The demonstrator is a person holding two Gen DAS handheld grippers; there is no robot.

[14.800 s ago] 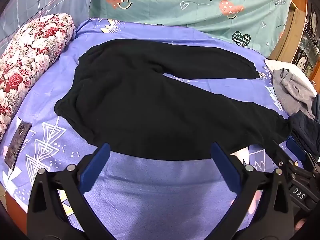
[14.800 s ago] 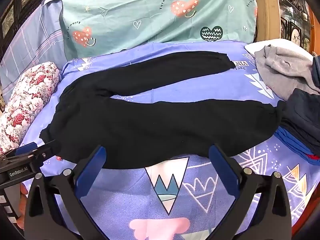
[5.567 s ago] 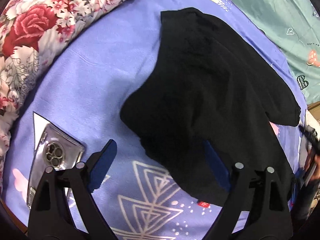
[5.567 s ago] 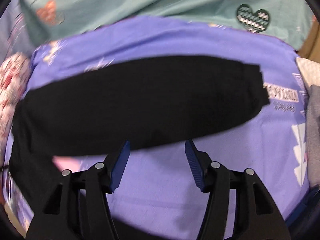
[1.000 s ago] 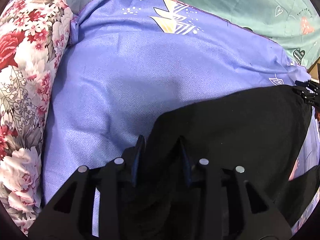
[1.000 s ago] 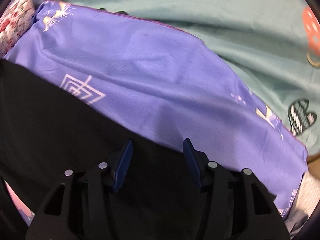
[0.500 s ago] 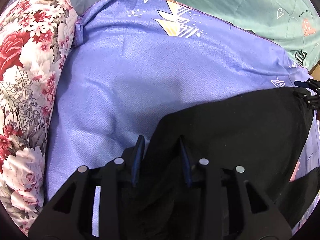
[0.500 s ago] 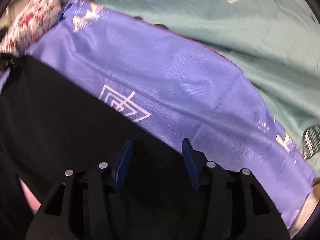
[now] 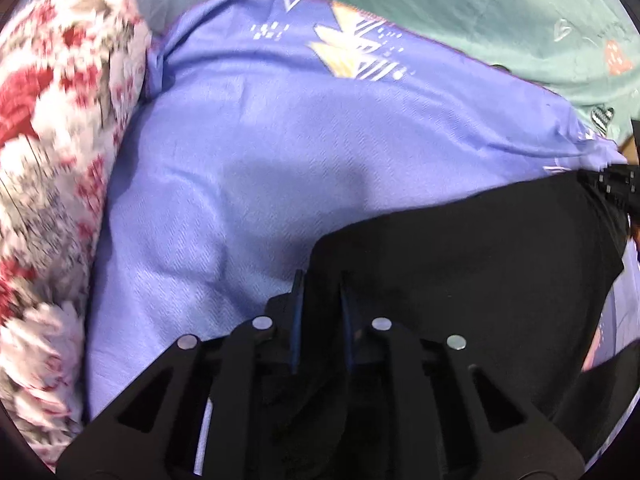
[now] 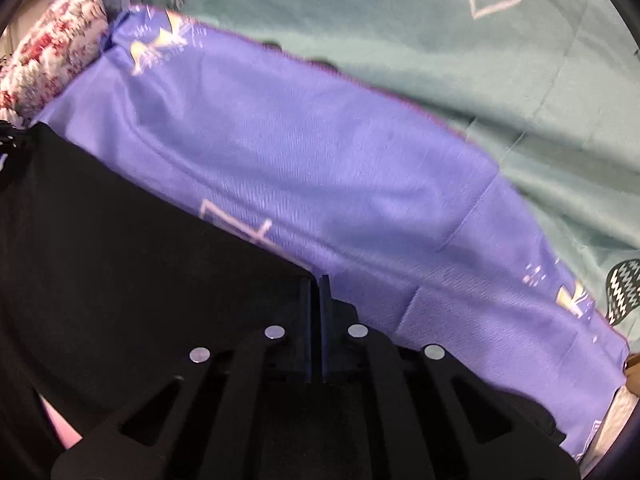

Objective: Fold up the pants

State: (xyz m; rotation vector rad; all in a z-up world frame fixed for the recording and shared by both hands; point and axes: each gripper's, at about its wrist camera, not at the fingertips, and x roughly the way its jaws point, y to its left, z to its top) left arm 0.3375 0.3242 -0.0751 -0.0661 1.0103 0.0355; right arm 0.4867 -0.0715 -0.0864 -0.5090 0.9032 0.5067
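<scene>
The black pants [image 9: 472, 264] are held up over the purple bedsheet [image 9: 280, 128] and hang stretched between both grippers. My left gripper [image 9: 320, 280] is shut on the pants' left corner, with cloth bunched between its blue pads. In the right wrist view my right gripper [image 10: 315, 284] is shut tight on the other end of the black pants [image 10: 120, 248]. The right gripper's tip shows at the far right edge of the left wrist view [image 9: 616, 184]. The lower part of the pants is hidden behind the grippers.
A floral bolster pillow [image 9: 52, 160] lies along the left side of the bed. A teal pillow with hearts [image 10: 440, 40] lies along the head of the bed. The purple sheet [image 10: 320, 168] spreads below the pants.
Both grippers have closed further on the pants, the right one from about half open to fully shut. The views are blurred by motion; the pants stay stretched between them.
</scene>
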